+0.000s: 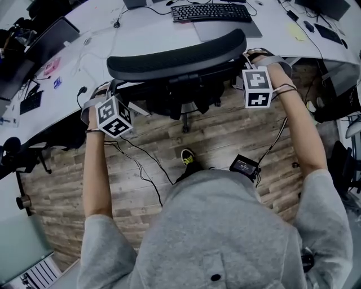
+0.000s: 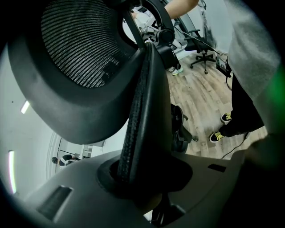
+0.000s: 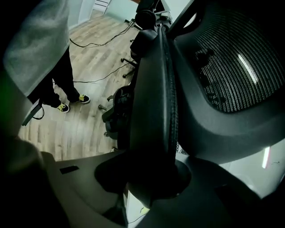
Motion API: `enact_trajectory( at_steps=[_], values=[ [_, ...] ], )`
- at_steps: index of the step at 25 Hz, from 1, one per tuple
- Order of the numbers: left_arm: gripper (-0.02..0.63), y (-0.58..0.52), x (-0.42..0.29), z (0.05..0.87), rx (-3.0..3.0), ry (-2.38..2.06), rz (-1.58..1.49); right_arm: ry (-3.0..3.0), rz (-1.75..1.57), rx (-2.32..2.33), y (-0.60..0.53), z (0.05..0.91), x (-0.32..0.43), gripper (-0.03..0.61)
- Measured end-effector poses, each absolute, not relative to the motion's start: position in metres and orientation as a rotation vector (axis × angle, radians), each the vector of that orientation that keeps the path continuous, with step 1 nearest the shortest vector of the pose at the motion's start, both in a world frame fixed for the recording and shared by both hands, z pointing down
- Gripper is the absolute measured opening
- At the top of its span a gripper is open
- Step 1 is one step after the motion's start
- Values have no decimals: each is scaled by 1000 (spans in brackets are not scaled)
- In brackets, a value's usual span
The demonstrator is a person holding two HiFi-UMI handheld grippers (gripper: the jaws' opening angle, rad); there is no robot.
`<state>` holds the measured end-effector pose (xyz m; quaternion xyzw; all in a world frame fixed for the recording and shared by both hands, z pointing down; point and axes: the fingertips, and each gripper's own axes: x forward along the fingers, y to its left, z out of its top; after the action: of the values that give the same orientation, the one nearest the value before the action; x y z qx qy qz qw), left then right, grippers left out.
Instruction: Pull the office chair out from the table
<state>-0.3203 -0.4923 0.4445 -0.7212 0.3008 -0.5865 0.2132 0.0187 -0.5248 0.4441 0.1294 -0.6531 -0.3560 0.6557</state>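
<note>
The black office chair (image 1: pixel 175 53) stands tucked against the white table (image 1: pixel 141 34), its curved backrest towards me. In the head view my left gripper (image 1: pixel 108 89) is at the backrest's left end and my right gripper (image 1: pixel 249 56) at its right end. In the left gripper view the backrest's mesh-lined rim (image 2: pixel 142 111) runs straight down between the jaws of the left gripper (image 2: pixel 138 178), which is shut on it. In the right gripper view the opposite rim (image 3: pixel 156 89) sits the same way in the right gripper (image 3: pixel 151 178), also clamped. The seat is hidden under the backrest.
A keyboard (image 1: pixel 211 12) and a laptop (image 1: pixel 51 36) lie on the table. Cables (image 1: pixel 141 163) and a small black box (image 1: pixel 243 165) are on the wooden floor by the person's shoe (image 1: pixel 187 156). Another chair (image 1: pixel 341 163) stands at the right.
</note>
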Motion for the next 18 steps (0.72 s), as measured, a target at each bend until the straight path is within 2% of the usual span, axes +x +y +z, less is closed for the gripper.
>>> enact_trajectory(
  at_steps=[18],
  values=[
    [117, -431, -296, 447, -1990, 929, -1653, -1502, -861, 264, -491, 447, 38, 114]
  ],
)
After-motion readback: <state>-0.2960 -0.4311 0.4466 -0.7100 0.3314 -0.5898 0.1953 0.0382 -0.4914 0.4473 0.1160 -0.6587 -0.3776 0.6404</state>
